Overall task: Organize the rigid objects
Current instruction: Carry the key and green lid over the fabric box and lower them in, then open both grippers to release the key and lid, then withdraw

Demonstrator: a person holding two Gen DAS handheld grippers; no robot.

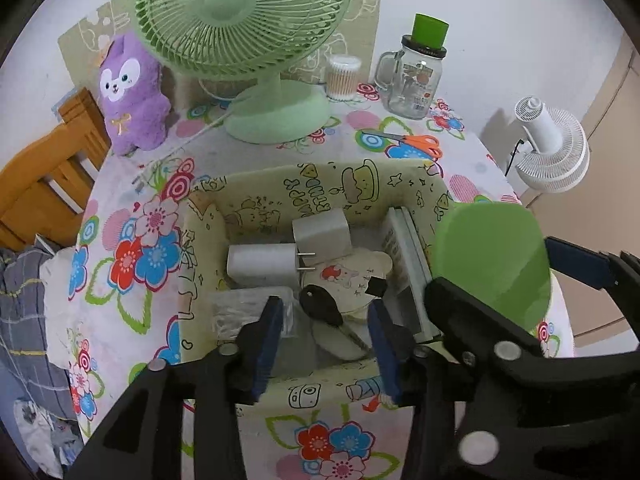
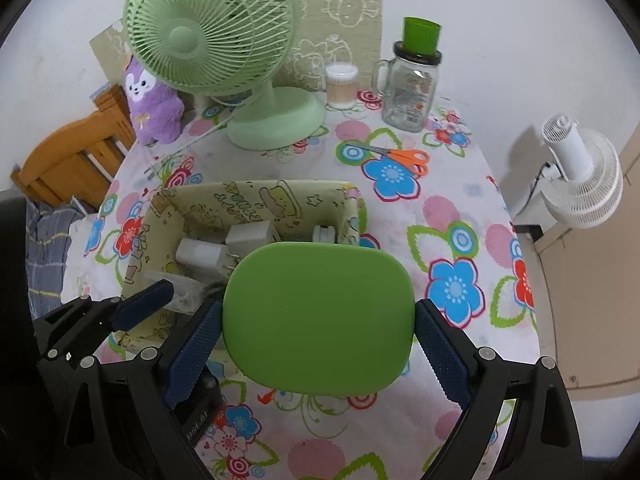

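floral tablecloth [image 2: 460,216], white wall [image 2: 480,20], right gripper [image 2: 318,320] clamping green lid [image 2: 318,320], left gripper [image 1: 324,340] spread over box [image 1: 260,188]

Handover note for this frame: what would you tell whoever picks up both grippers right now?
Right gripper: shut on the green lid, held over the near right corner of the fabric box.
Left gripper: jaws open, empty, poised over the box's near edge.
Done: two white chargers, a black key and other small items already lie in the box.
Left: place the lid; orange scissors remain on the table.
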